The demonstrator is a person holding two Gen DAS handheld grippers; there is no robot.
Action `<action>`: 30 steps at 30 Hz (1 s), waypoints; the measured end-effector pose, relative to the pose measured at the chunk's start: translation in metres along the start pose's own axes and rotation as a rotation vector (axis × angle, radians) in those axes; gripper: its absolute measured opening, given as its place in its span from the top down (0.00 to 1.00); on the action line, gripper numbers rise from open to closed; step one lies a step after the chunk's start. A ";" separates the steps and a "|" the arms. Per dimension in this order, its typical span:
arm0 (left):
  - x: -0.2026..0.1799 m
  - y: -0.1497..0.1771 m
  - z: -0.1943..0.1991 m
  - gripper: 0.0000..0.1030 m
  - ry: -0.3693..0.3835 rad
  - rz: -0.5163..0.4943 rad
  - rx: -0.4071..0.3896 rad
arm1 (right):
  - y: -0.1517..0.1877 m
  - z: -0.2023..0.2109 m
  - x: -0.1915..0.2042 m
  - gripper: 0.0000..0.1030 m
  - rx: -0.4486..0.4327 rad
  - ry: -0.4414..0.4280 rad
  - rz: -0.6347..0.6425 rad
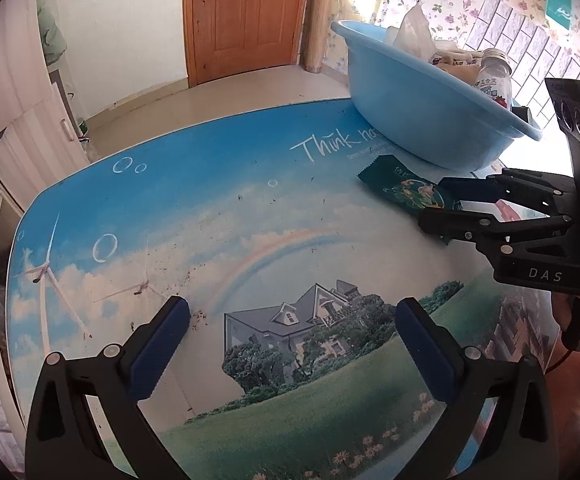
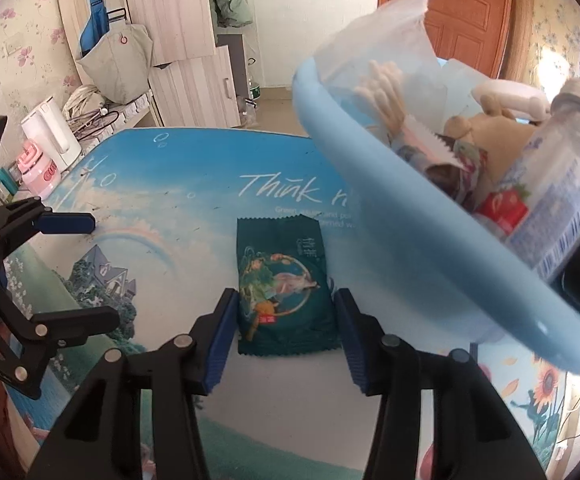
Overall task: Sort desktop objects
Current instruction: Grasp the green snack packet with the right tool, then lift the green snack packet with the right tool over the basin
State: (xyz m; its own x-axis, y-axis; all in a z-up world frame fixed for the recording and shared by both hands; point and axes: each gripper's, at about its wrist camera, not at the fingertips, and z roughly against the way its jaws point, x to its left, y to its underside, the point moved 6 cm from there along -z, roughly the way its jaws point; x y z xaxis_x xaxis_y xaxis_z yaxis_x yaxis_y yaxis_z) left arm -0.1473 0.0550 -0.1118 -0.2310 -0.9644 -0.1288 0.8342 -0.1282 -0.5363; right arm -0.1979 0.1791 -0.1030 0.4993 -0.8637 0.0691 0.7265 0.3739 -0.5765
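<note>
The right hand-held gripper [image 2: 285, 312] is sitting low over the worktop [image 2: 193, 216], its blue pads [image 2: 221, 344] spread on either side of a dark green snack packet [image 2: 283, 288] that is lying flat on the printed sky-and-rainbow surface; the pads are standing just beside the packet's edges, and I cannot tell whether they are touching it. Just beside the packet a light blue basin [image 2: 370, 232] is standing, holding a plastic bottle [image 2: 562, 200], a plush toy [image 2: 486, 128] and a clear bag [image 2: 374, 36]. The left hand-held gripper [image 1: 290, 344] is hovering well apart from the packet with its fingers spread wide and nothing between them, above the printed house [image 1: 290, 324]. Beyond the worktop's far edge a white kettle [image 2: 51, 132] and a pink bottle [image 2: 37, 168] are standing.
</note>
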 end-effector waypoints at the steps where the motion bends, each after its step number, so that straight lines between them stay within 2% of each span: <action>1: 0.001 0.001 0.001 0.00 0.001 0.006 0.002 | 0.002 0.003 0.000 0.54 -0.006 -0.001 -0.008; 5: 0.002 0.005 0.009 0.00 -0.007 0.019 -0.002 | 0.006 0.021 0.001 0.55 -0.038 -0.002 -0.016; 13: -0.010 -0.001 0.036 0.00 -0.002 0.009 -0.072 | 0.008 0.052 0.011 0.55 -0.098 -0.018 -0.014; 21: -0.027 -0.018 0.058 0.01 0.047 0.002 -0.180 | -0.007 0.099 0.018 0.55 -0.236 -0.036 -0.006; 30: -0.065 -0.069 0.077 0.01 0.165 -0.069 -0.325 | -0.033 0.137 -0.016 0.55 -0.364 0.036 -0.076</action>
State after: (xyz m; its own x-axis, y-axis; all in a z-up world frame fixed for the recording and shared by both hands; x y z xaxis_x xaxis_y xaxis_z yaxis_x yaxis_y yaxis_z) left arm -0.1511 0.1087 -0.0027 -0.3809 -0.9023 -0.2018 0.6178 -0.0860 -0.7816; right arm -0.1650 0.2264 0.0261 0.4289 -0.8980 0.0978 0.5418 0.1691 -0.8233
